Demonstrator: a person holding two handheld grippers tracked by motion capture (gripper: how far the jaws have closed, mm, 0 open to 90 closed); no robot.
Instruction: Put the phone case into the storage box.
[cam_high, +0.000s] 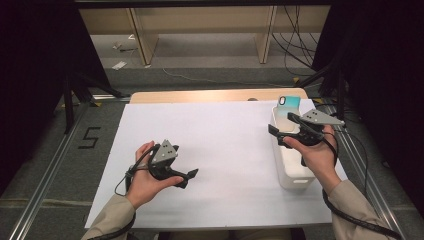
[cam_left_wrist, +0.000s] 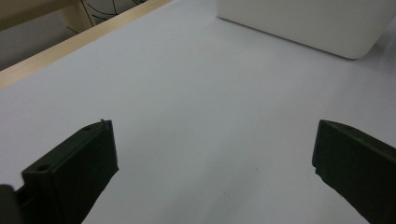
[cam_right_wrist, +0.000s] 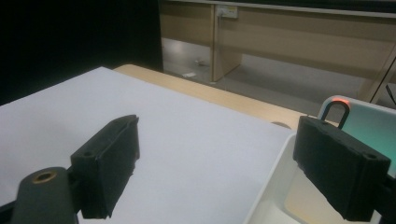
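A phone in a teal case (cam_high: 289, 111) stands upright at the far end of a white bin (cam_high: 294, 172) on the right side of the table. My right gripper (cam_high: 276, 136) hovers over the bin's left wall, just in front of the phone, jaws pointing left and open. In the right gripper view the phone (cam_right_wrist: 371, 126) shows behind the right jaw, the bin's rim (cam_right_wrist: 273, 182) runs below, and my right gripper (cam_right_wrist: 217, 135) holds nothing. My left gripper (cam_high: 189, 178) rests low over the white sheet at the near left, open and empty. In the left gripper view, my left gripper (cam_left_wrist: 215, 140) faces the bin (cam_left_wrist: 303, 23).
A white sheet (cam_high: 215, 150) covers the wooden table (cam_high: 200, 95). Metal rails (cam_high: 45, 185) flank the table on both sides. Beyond the far edge are the floor, wooden furniture legs (cam_high: 142, 40) and cables (cam_high: 295, 50).
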